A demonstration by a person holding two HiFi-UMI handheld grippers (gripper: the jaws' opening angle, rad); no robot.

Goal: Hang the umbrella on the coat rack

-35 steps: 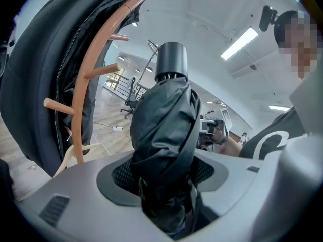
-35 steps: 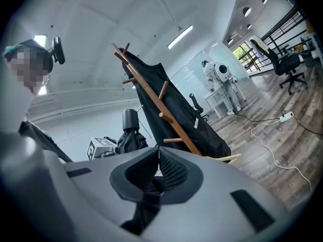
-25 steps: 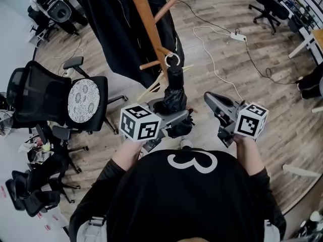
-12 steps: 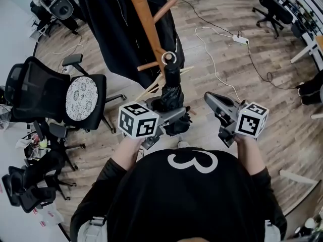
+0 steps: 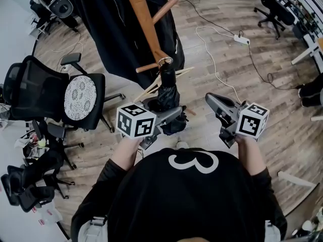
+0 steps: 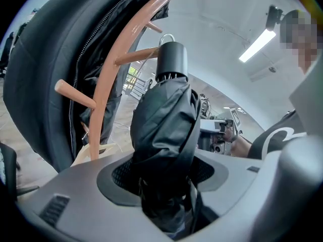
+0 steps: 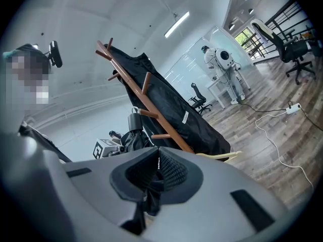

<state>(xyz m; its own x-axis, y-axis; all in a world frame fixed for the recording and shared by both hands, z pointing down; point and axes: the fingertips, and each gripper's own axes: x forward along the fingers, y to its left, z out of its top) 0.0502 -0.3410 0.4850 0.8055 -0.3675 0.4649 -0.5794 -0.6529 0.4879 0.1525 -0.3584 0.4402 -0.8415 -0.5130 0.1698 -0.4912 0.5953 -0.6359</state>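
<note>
My left gripper (image 5: 169, 117) (image 6: 166, 185) is shut on the lower part of a folded black umbrella (image 5: 168, 92) (image 6: 166, 130), which stands upright. The black handle cap (image 6: 171, 59) is on top, with a metal ring (image 5: 165, 61) (image 6: 166, 36) above it. The ring sits against a lower peg (image 5: 146, 66) (image 6: 136, 56) of the wooden coat rack (image 5: 144, 19) (image 7: 151, 105). I cannot tell whether it is over the peg. To the right and apart from the umbrella, my right gripper (image 5: 212, 101) (image 7: 155, 158) is shut with its pads together.
A long black coat (image 5: 116, 29) (image 6: 45, 84) hangs on the rack. A pale wooden hanger (image 5: 151, 88) lies at its foot. A black office chair with a white patterned cushion (image 5: 81, 97) stands left. A power strip with cable (image 5: 238, 38) lies on the wood floor at right.
The left gripper has carried the umbrella a little left and down, so the ring has shifted from right of the pole to the base of the lower peg. The right gripper has barely moved.
</note>
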